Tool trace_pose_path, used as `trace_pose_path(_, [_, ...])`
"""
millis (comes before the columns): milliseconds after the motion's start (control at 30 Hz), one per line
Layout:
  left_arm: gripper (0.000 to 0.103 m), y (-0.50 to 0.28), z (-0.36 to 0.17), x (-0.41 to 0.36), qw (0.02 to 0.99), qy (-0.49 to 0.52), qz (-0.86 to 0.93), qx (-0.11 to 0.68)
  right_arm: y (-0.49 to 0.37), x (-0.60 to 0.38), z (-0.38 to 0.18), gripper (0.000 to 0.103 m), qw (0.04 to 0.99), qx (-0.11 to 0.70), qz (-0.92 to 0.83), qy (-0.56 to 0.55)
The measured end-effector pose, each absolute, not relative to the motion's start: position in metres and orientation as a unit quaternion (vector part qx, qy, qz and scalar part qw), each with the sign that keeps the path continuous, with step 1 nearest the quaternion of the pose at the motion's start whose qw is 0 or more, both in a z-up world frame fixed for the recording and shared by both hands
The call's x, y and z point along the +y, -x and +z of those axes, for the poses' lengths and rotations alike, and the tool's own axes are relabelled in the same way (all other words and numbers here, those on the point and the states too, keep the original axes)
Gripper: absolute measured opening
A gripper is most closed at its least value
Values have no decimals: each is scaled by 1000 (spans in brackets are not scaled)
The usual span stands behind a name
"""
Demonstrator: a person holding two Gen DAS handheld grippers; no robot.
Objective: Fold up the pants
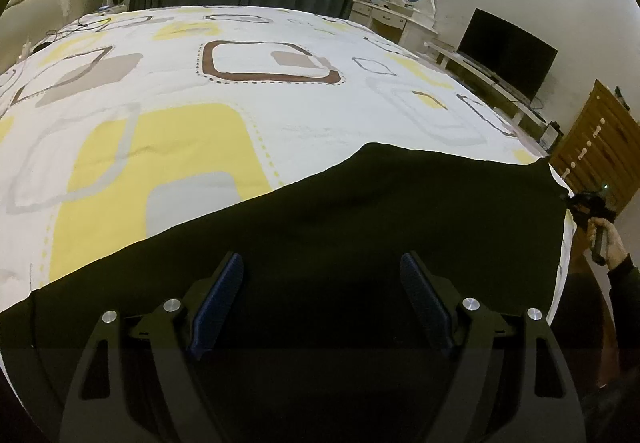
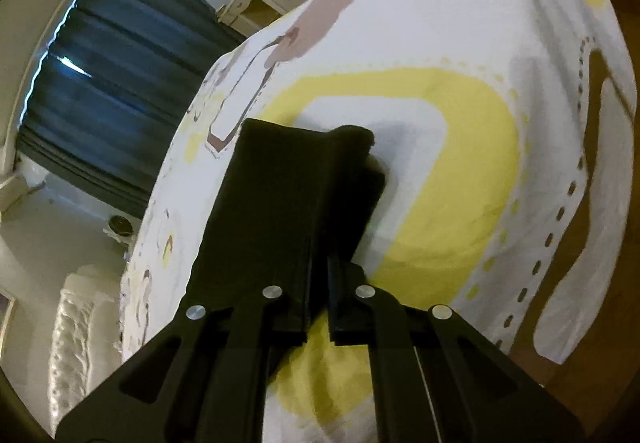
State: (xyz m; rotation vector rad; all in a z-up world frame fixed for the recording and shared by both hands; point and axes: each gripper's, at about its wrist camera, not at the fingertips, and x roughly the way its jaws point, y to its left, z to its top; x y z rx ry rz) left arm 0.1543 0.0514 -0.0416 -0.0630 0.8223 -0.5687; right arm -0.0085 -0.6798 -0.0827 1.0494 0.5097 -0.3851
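Right gripper [image 2: 318, 283] clamps pants [image 1: 360, 223] edge; left gripper [image 1: 322, 283] spread wide, empty, above pants. Mid-fold; next, left must grab.

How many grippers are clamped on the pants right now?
1. The right gripper is shut on the black pants at their end; the left gripper hangs open above them, gripping nothing.

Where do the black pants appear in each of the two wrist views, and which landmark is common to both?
Left wrist view: black pants spread across the lower half, under the open left gripper.
Right wrist view: pants in the centre, clamped in the right gripper.
Shared landmark: the white bedspread with yellow squares.
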Motion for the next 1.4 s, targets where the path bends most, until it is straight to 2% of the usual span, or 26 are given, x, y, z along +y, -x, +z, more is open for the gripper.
trace_pose_path(100, [80,-154,-41,52,877,32,-274,393,17,-684,-78,9,819,222,-191,-494])
trace_pose_path(133, [80,-154,-42,53,877,33,-274,394,23,-686,-76,17,817,216,-206,-493])
trace_pose_path(167, [80,-154,-42,52,877,33,-274,394,29,-688,-74,32,817,211,-217,-491])
trace_pose_path(200, [80,-154,-42,52,877,34,-274,393,37,-690,-72,36,816,202,-228,-492])
trace_pose_path(300, [81,-154,-43,52,877,34,-275,392,47,-694,-70,38,813,198,-224,-499])
trace_pose_path(367, [82,-154,-43,51,877,31,-275,392,43,-692,-71,46,814,208,-214,-498])
trace_pose_path(600, [82,-152,-44,50,879,28,-273,390,16,-692,-75,58,815,217,-191,-503])
trace_pose_path(800, [82,-152,-44,50,878,29,-276,390,3,-704,-79,58,812,206,-169,-519])
trace_pose_path(833, [82,-152,-44,50,878,29,-276,390,2,-705,-80,56,812,207,-168,-520])
trace_pose_path(967, [82,-152,-44,50,878,29,-277,390,-2,-709,-76,34,819,222,-159,-505])
trace_pose_path(1100, [82,-152,-44,50,878,29,-277,390,-1,-708,-70,26,827,225,-167,-488])
trace_pose_path(1233, [82,-152,-44,50,878,30,-277,390,4,-709,-81,28,814,213,-170,-512])
trace_pose_path(1367, [83,-153,-45,51,878,31,-277,390,24,-703,-87,44,799,187,-175,-544])
trace_pose_path(1400, [83,-153,-45,51,878,31,-277,390,26,-701,-88,44,797,187,-175,-548])
